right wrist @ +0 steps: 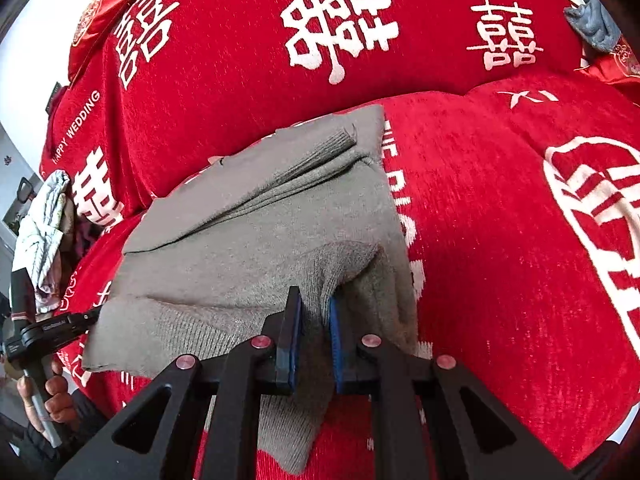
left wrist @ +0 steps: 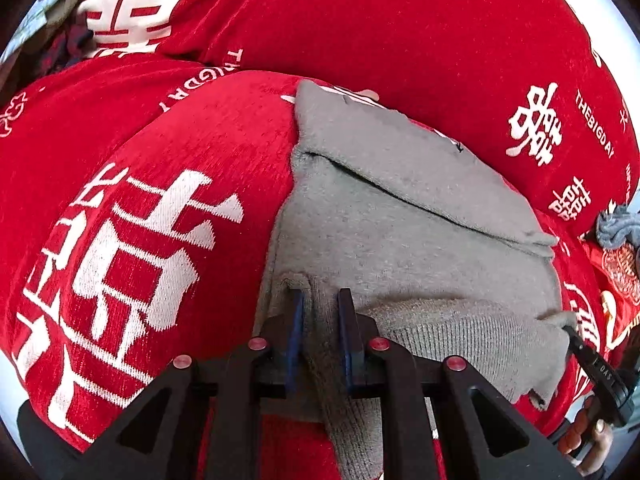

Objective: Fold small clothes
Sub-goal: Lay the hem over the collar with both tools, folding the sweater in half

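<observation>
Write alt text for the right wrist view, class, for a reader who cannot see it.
The right gripper pinches the near edge of a partly folded grey knitted garment that lies on a red cover with white characters. At far left, a hand holds the left gripper at the garment's other near corner.
</observation>
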A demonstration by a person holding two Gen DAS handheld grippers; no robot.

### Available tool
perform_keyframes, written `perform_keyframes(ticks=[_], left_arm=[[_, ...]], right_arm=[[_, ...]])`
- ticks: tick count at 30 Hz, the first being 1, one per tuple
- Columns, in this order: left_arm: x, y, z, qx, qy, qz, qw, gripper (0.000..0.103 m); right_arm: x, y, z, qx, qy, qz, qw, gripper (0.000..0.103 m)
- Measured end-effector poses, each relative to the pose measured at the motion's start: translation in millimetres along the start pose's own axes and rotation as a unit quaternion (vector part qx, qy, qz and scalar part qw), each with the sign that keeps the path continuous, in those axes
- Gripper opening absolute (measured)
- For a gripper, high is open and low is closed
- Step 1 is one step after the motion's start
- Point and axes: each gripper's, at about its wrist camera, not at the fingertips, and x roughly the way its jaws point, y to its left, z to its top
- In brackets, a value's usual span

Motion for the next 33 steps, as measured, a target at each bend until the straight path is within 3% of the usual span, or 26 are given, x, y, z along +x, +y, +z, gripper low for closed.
perform_keyframes(ticks=[1,2,3,4,5,6,12,16,20,25,27,29,30,31,33], left_arm=[[-1.0,0.5,-0.2,-0.001,0.002,-0.005,1.0,0.027],[-2.9,2.2,-1.2,-0.006,0.008,-0.02,0.9997,0.036],[-4.3,2.6,-1.7,-0.01,0.011,-0.036,0.9992,0.055],[-7.4,4.5,-3.7,-0.015,0.013,-0.061,0.9979,0.068],[-13.0,5.2,-8.1,-0.02,0.01,-0.07,0.9973,0.071],[-18.0,4.0,-11.8,-0.017,0.005,-0.064,0.9978,0.074],[-24.5,-10.2,-34.3,0.027,0.016,-0.051,0.9982,0.074],[-19.6,-16.1,-34.5,0.027,0.026,-0.056,0.9977,0.074],[-10.6,-19.1,-28.3,0.023,0.04,-0.061,0.9971,0.073],[-7.4,-13.2,-19.4,0.006,0.048,-0.084,0.9952,0.073],[-2.1,-10.8,-14.0,-0.001,0.053,-0.09,0.9946,0.072],[-0.6,-9.3,-11.3,-0.002,0.054,-0.081,0.9952,0.052],[0.0,-9.2,-10.5,-0.001,0.056,-0.076,0.9955,0.034],[0.0,-7.5,-10.1,-0.001,0.061,-0.079,0.995,0.025],[-1.8,-5.4,-11.2,-0.006,0.064,-0.084,0.9944,0.025]], right_arm=[[-2.4,0.6,-0.2,0.001,-0.001,0.0,1.0,0.019],[-4.7,0.7,-0.4,0.003,0.001,0.005,1.0,0.027],[-7.2,0.8,-0.7,0.007,0.002,0.015,1.0,0.034],[-11.6,0.7,-2.3,0.012,-0.001,0.023,1.0,0.053],[-16.6,1.2,-4.8,0.016,-0.008,0.026,0.999,0.067],[-21.7,2.2,-7.6,0.016,-0.015,0.027,0.999,0.068],[-35.9,-4.7,-24.0,0.031,-0.012,0.036,0.999,0.068],[-32.0,-9.2,-24.6,0.04,-0.002,0.047,0.998,0.068],[-28.0,-7.0,-20.9,0.04,0.0,0.061,0.997,0.059],[-17.2,-1.1,-17.0,0.03,0.015,0.078,0.996,0.059],[-8.7,3.0,-15.6,0.019,0.024,0.076,0.997,0.051],[-5.0,7.5,-14.5,0.005,0.03,0.07,0.997,0.019],[-4.6,8.2,-13.8,0.004,0.034,0.072,0.997,0.013],[-6.7,8.3,-13.9,0.003,0.032,0.074,0.997,0.012],[-12.5,11.9,-14.9,-0.011,0.027,0.074,0.997,0.012]])
